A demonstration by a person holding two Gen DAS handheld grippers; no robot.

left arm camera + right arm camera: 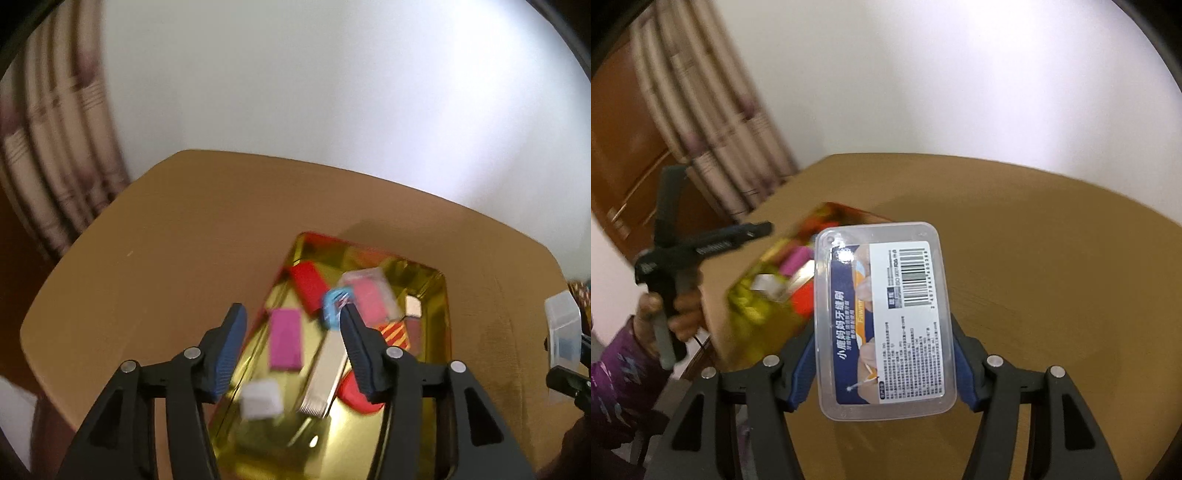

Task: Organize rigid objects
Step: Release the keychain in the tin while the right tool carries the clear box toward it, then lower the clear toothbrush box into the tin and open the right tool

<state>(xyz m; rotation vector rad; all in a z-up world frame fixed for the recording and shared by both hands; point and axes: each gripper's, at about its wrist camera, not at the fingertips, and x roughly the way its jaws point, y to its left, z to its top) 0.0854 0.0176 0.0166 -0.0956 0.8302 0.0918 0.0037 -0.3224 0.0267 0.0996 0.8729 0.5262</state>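
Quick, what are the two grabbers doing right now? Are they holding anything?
Left gripper: open, holding nothing, over the gold tray.
Right gripper: shut on the clear plastic box.

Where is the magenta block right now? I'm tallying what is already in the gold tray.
In the left wrist view the magenta block lies flat in the gold tray, toward its left side, between the red block and the white cube.
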